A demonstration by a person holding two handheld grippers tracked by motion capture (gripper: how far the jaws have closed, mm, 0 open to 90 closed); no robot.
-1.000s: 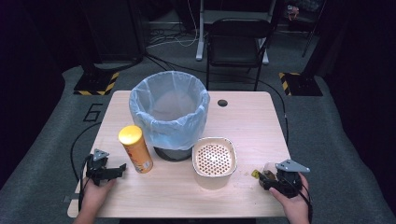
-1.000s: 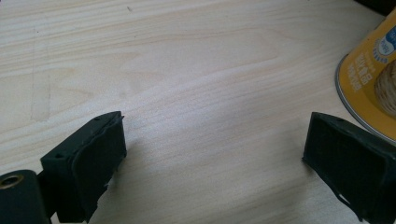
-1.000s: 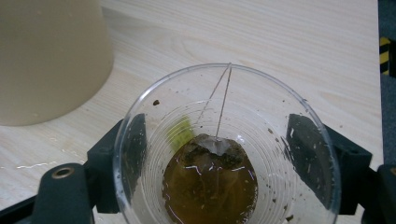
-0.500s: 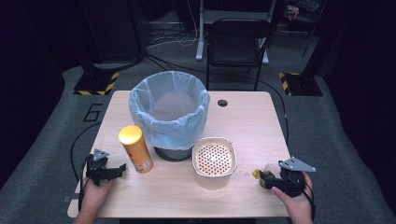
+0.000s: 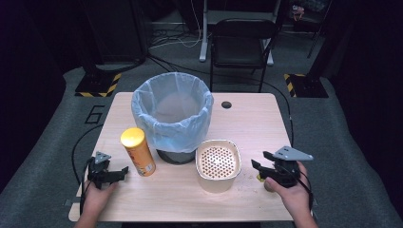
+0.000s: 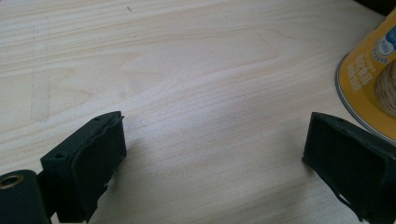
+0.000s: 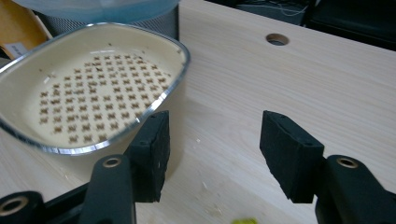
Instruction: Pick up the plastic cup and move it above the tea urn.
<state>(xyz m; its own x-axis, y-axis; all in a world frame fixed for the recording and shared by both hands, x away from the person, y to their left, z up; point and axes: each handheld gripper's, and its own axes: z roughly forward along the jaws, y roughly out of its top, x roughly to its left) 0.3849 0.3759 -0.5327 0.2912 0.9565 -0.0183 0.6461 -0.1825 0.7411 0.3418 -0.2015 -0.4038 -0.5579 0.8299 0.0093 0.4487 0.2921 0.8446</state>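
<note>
My right gripper (image 5: 257, 167) hangs just above the table's front right, beside a cream perforated basket (image 5: 217, 164). In the right gripper view its jaws (image 7: 215, 140) have just been closing; a gap is left between them with nothing in it. A small yellow-green scrap (image 7: 243, 220) lies on the wood below it. My left gripper (image 5: 122, 172) rests at the front left, open and holding nothing (image 6: 212, 149), next to an upright yellow can (image 5: 138, 152).
A bin lined with a pale blue bag (image 5: 172, 111) stands mid-table behind the basket (image 7: 93, 93) and the can (image 6: 373, 79). A cable hole (image 5: 226, 104) sits near the far edge. A chair (image 5: 242, 42) stands beyond the wooden table (image 5: 256, 128).
My right gripper has lifted off the table and its jaws have narrowed. The yellow scrap stays on the wood. The left gripper has not moved.
</note>
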